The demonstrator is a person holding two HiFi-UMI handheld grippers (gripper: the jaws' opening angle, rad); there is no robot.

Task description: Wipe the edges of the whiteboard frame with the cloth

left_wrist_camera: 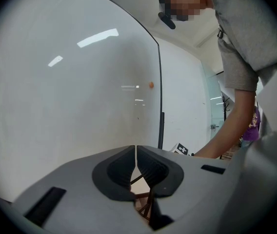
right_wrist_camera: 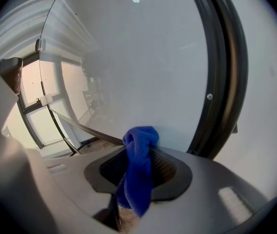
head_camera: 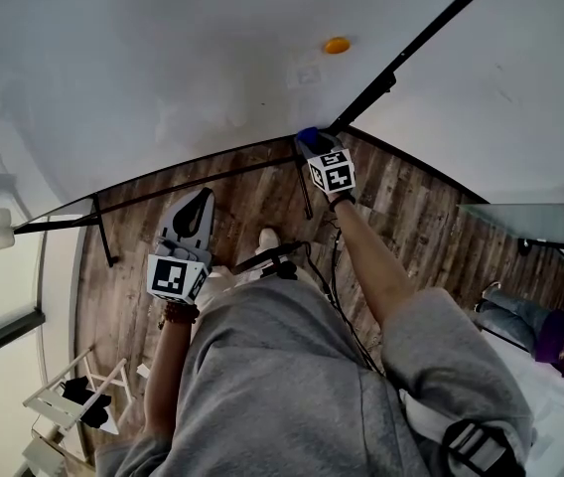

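One claw busy: R claw [head_camera: 314,145], clamped on blue cloth [right_wrist_camera: 137,169] at whiteboard frame [right_wrist_camera: 226,82] corner, prob. to wipe edge.
L claw [left_wrist_camera: 135,156]: jaws together, empty, spare.

Bright, even indoor light; pale glare streaks on the whiteboard [left_wrist_camera: 55,111]; fisheye edges bend and darken.

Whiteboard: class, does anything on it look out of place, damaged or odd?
One small orange blob sits alone on the whiteboard, beside a faint smudged patch; whether it is a magnet or a mark is unclear. The frame looks intact.
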